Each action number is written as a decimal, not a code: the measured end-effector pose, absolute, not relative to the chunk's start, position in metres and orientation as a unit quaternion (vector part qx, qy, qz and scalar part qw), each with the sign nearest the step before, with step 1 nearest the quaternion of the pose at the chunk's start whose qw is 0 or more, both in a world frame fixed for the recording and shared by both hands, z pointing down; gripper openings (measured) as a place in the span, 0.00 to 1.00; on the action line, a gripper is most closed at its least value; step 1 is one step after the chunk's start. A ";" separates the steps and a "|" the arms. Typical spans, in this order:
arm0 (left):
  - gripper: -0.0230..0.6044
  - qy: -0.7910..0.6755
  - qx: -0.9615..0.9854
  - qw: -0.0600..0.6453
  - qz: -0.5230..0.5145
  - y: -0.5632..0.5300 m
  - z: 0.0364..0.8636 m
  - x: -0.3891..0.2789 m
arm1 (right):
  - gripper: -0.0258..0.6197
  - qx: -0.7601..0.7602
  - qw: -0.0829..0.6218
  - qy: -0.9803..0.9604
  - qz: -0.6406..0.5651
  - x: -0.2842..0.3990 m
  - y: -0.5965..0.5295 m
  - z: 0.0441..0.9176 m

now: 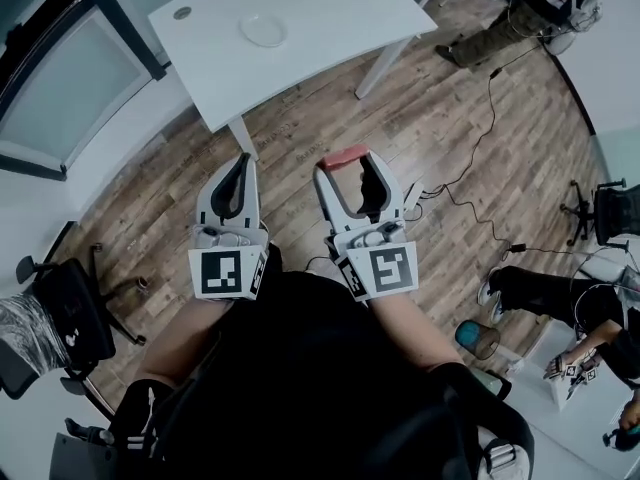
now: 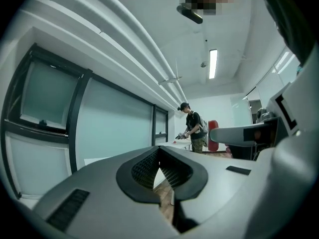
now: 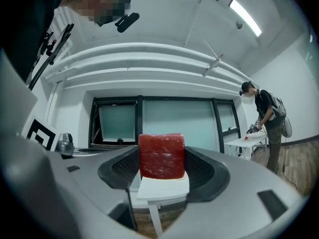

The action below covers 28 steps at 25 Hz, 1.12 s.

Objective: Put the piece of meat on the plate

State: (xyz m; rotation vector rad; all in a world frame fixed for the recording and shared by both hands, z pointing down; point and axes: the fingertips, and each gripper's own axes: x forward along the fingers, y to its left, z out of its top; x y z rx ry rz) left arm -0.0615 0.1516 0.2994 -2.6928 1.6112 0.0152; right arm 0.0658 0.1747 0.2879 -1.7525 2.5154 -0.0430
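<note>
We clamp red rectangular meat slab (image 3: 161, 156) in right gripper (image 1: 346, 168), bound for round white plate (image 1: 264, 30), upper centre; left gripper (image 1: 238, 178) closed, empty.

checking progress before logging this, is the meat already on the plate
No, the piece of meat is clamped in the right tool, while the plate sits bare on the white table.

The piece of meat (image 3: 161, 156) is a red block with faint pale marbling and squared edges. It stands upright, clamped at its sides between the jaws of my right gripper (image 1: 346, 165), near me and above the floor. The plate (image 1: 264, 30) is small, round and white. It lies flat near the middle of the far table (image 1: 330, 8), well apart from the meat.
</note>
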 end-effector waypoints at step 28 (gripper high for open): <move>0.04 0.493 -0.870 -0.024 -0.010 0.000 0.316 -0.120 | 0.47 -0.576 0.023 0.816 -0.030 0.004 0.014 0.299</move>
